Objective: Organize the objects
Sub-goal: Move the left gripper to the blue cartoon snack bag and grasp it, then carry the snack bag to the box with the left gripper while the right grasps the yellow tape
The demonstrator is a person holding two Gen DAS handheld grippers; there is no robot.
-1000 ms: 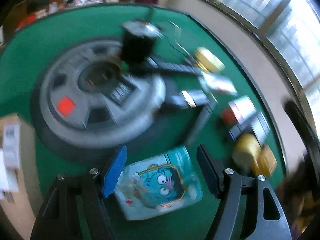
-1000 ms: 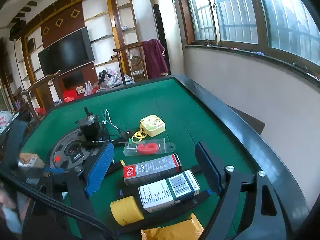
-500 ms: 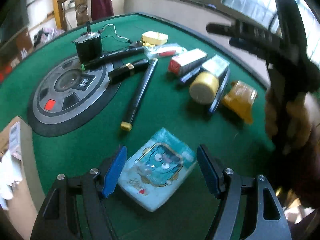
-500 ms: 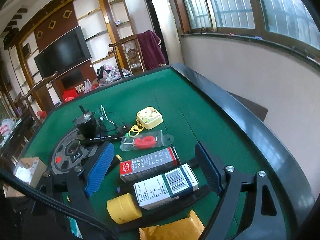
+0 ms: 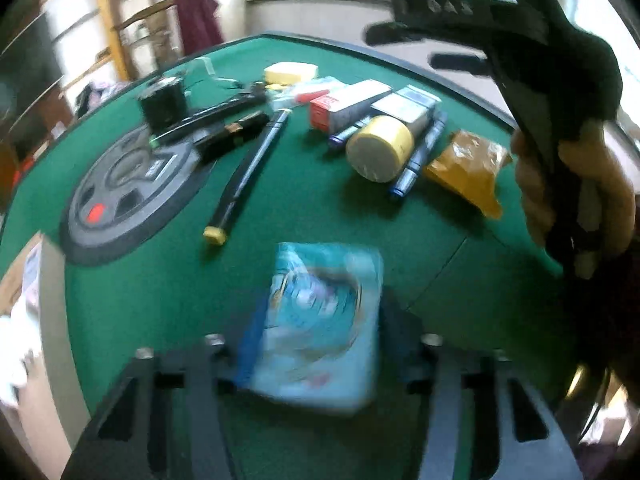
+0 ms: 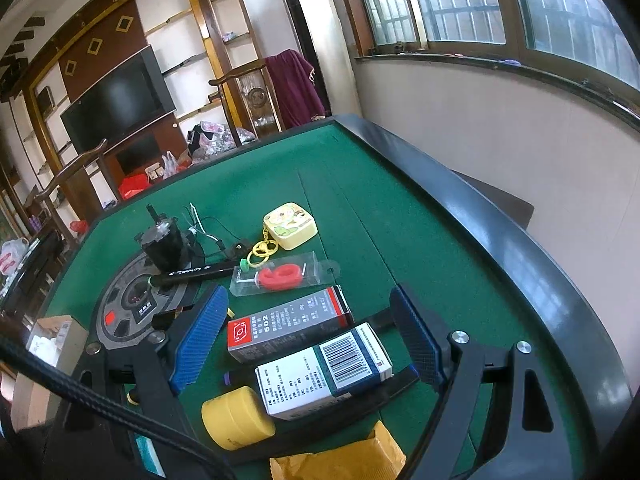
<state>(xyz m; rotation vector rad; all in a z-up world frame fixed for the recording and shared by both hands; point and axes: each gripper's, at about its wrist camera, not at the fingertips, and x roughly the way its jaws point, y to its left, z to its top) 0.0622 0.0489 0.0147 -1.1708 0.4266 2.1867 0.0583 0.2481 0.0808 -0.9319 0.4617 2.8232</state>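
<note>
A light-blue tissue pack [image 5: 320, 320] with a cartoon print lies on the green table [image 5: 304, 208] at the near edge. My left gripper [image 5: 320, 322] is closing on it, and both pads touch its sides. My right gripper [image 6: 308, 296] stands open above a grey and red glue box [image 6: 288, 328] and a white and blue box [image 6: 324, 368], touching neither. A yellow tape roll [image 6: 236, 416] and an orange-brown pouch [image 6: 340, 456] lie just in front of them. In the left wrist view a hand [image 5: 576, 200] holds that gripper at the right.
A grey round disc [image 5: 128, 184] with a black motor [image 6: 164, 240] on it sits at the left. A long black pen [image 5: 248, 168], a yellow keychain case [image 6: 290, 226] and a red item in a clear pack [image 6: 280, 276] lie mid-table. A cardboard box [image 5: 28, 320] stands far left.
The left gripper swung across the table with the tissue pack between its fingers, then narrowed until both pads met the pack's sides. The right gripper stayed over the boxes, open.
</note>
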